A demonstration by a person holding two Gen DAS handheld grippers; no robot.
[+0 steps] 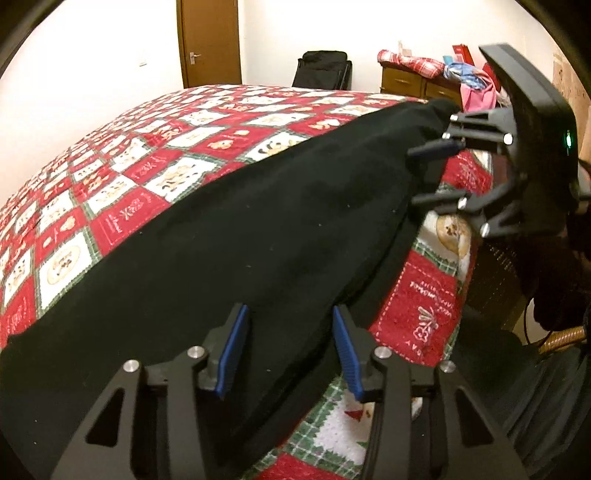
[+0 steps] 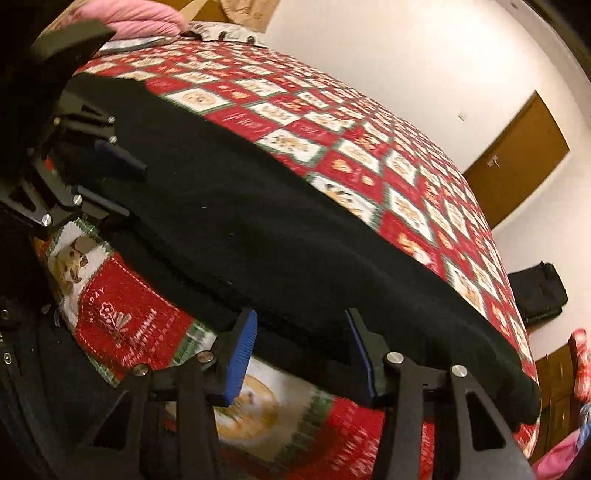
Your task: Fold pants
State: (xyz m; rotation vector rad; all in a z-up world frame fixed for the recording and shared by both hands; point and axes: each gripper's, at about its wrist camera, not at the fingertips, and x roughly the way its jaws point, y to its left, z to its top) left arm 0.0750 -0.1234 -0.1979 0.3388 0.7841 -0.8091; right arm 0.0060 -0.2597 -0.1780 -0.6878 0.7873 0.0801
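Note:
Black pants (image 1: 236, 236) lie stretched out along the near edge of a bed with a red, white and green patchwork quilt (image 1: 155, 147). My left gripper (image 1: 291, 349) is open, its blue-padded fingers over one end of the pants. My right gripper (image 2: 304, 356) is open at the near edge of the other end of the pants (image 2: 258, 221). The right gripper also shows in the left wrist view (image 1: 432, 173), the left gripper in the right wrist view (image 2: 122, 188). Neither grips the cloth.
The quilt (image 2: 369, 155) covers the whole bed. A wooden dresser (image 1: 413, 83) piled with clothes stands at the far right, a black bag (image 1: 323, 70) by the wall, and a brown door (image 1: 208, 40) behind. A pink pillow (image 2: 147, 18) lies at the bed's head.

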